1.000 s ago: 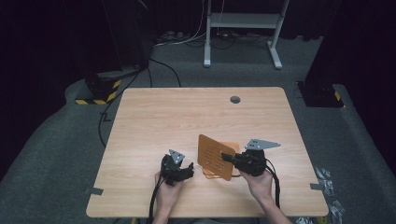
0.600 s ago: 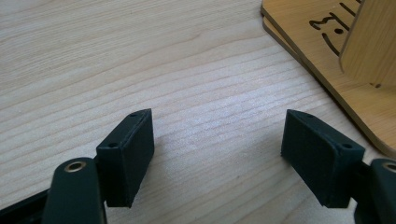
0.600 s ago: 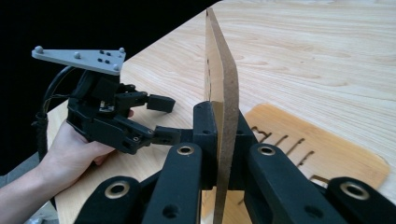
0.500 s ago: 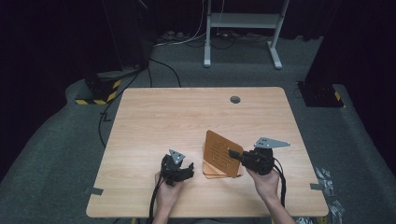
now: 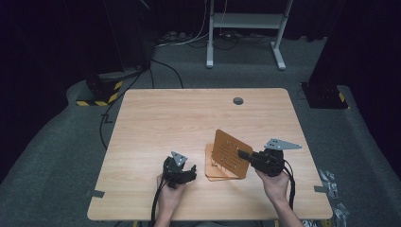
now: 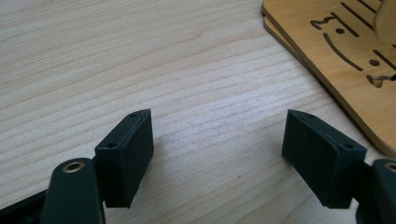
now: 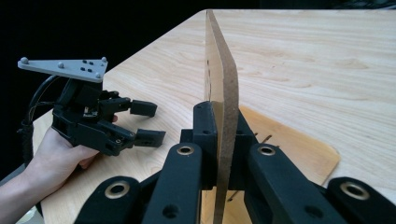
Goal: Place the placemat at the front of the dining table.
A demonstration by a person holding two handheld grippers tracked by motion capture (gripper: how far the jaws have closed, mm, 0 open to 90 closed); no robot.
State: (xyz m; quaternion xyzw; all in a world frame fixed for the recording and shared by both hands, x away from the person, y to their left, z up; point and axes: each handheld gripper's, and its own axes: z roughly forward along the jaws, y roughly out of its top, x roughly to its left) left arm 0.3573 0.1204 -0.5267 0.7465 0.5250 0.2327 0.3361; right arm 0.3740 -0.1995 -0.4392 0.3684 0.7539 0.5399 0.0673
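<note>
Count on the desk: three slotted wooden boards, one raised on edge, two stacked flat beneath it near the front edge. Two tongs, left and right. One round grommet near the back edge.

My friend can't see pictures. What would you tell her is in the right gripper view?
The right gripper pinches a thin wooden board and holds it up on edge above more boards lying flat on a pale wooden table. To the left, a hand holds the left gripper, jaws open with nothing between them.
</note>
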